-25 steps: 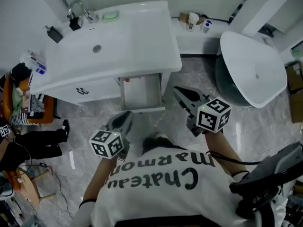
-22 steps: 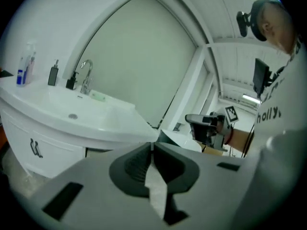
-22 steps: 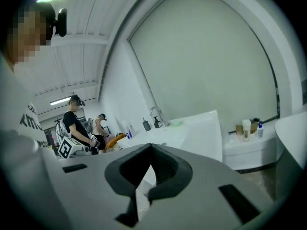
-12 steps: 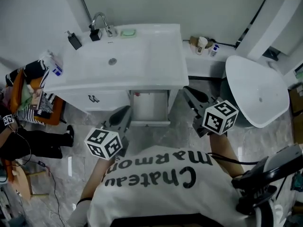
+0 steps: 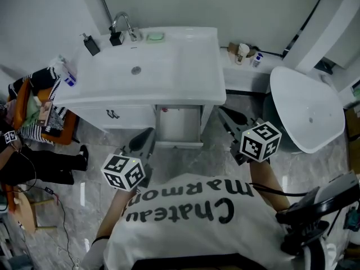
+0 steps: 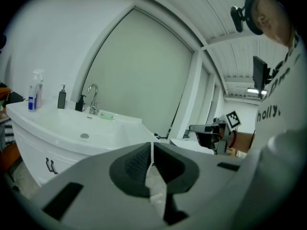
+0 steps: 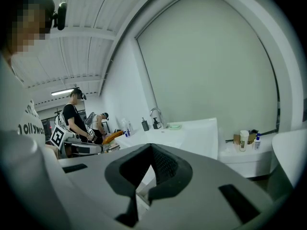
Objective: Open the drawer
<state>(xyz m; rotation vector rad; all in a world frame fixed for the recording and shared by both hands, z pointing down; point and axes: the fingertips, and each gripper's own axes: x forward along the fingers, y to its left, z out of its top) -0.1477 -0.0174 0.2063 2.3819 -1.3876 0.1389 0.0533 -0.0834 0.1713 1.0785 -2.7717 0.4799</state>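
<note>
Both grippers have drawn up and back from the vanity over the last second, and neither touches anything. The left gripper (image 5: 145, 139) hangs with its fingers together and empty, short of the front panel. The drawer (image 5: 179, 124), under the right end of the basin worktop (image 5: 197, 89), already stands pulled out, so the opening looks finished. It is white, shallow and almost bare inside. The right gripper (image 5: 228, 116), fingers likewise together on nothing, sits just right of it.

A tap (image 5: 121, 24) and soap bottle (image 5: 90, 44) stood far on the sink (image 5: 174, 66). A white tub (image 5: 306, 108) sat right of it.
</note>
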